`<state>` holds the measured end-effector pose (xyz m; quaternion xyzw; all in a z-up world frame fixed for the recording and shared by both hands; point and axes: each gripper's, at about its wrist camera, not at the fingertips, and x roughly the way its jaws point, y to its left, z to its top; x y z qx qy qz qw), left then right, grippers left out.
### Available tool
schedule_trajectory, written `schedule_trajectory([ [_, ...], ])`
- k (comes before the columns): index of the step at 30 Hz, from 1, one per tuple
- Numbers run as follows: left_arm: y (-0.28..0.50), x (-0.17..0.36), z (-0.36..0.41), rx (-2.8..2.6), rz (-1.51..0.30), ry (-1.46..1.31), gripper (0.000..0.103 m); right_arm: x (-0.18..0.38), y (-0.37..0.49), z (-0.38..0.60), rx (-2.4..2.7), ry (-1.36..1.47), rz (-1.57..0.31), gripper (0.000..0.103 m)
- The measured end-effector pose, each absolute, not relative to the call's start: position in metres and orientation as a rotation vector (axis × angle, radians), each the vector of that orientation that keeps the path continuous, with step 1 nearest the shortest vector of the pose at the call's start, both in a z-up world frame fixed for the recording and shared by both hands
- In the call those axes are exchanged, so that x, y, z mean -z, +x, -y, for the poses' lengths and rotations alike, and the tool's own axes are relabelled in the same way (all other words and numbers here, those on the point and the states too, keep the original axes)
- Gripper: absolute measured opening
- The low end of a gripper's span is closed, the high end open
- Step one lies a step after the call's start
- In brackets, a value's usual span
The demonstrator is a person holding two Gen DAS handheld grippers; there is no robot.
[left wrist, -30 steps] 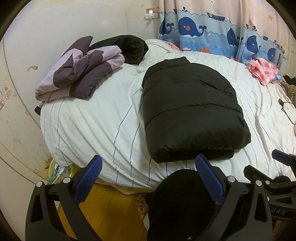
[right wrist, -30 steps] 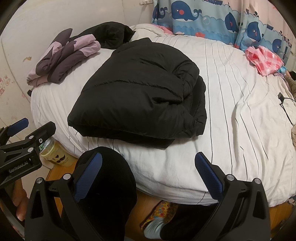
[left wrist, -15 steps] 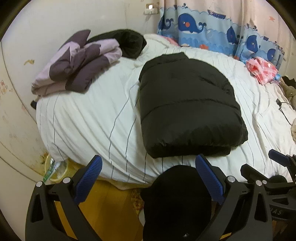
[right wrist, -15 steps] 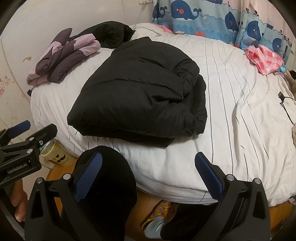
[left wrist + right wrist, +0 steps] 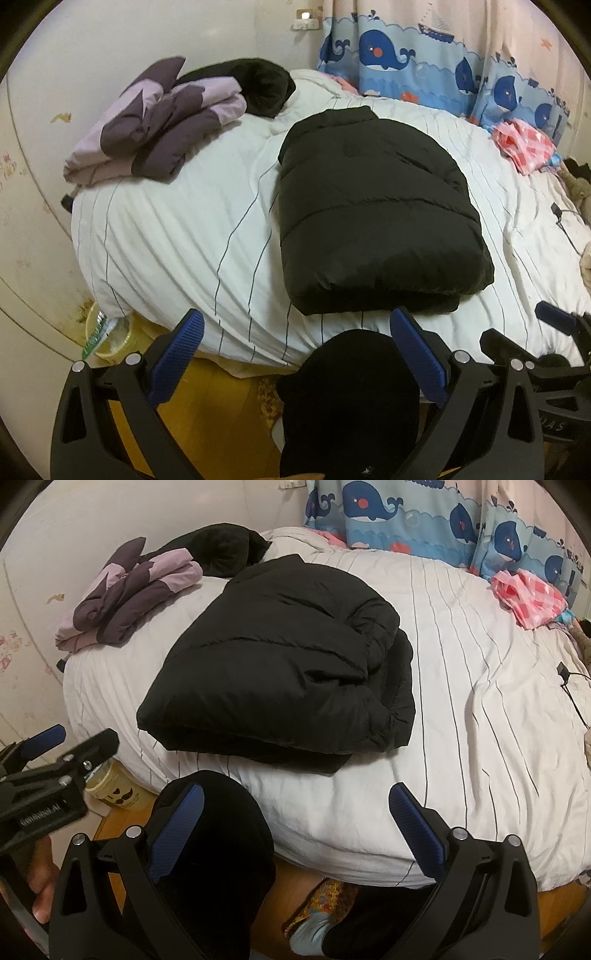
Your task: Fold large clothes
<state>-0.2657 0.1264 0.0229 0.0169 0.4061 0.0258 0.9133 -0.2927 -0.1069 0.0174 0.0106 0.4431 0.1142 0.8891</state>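
Observation:
A black puffer jacket [image 5: 373, 218] lies folded into a thick rectangle on the white striped bed [image 5: 177, 229]. It also shows in the right wrist view [image 5: 280, 672], with a bunched layer on its right side. My left gripper [image 5: 295, 350] is open and empty, held off the bed's near edge, short of the jacket. My right gripper [image 5: 295, 827] is open and empty too, back from the near edge. The right gripper shows at the lower right of the left wrist view [image 5: 554, 350], and the left gripper at the left of the right wrist view [image 5: 55, 771].
A folded purple jacket [image 5: 159, 125] and a dark garment [image 5: 258, 85] lie at the bed's far left. A pink checked cloth [image 5: 524, 144] lies far right, near a charger cable [image 5: 561, 221]. A yellow tub [image 5: 114, 786] stands on the floor. My dark-clad knee [image 5: 351, 398] is between the fingers.
Both grippers stay open and empty. The left wrist view has shifted slightly, so the bed and jacket sit a little differently in frame. The jacket has not moved.

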Motion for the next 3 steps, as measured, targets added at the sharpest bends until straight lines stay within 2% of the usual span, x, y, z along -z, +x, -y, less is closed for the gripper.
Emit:
schedule_trajectory([
  [3,-0.2676,-0.0253,-0.1238,-0.049,-0.826,0.040,0.097,-0.0196,-0.2930,0.1083,-0.237,0.027,-0.915,0.097],
])
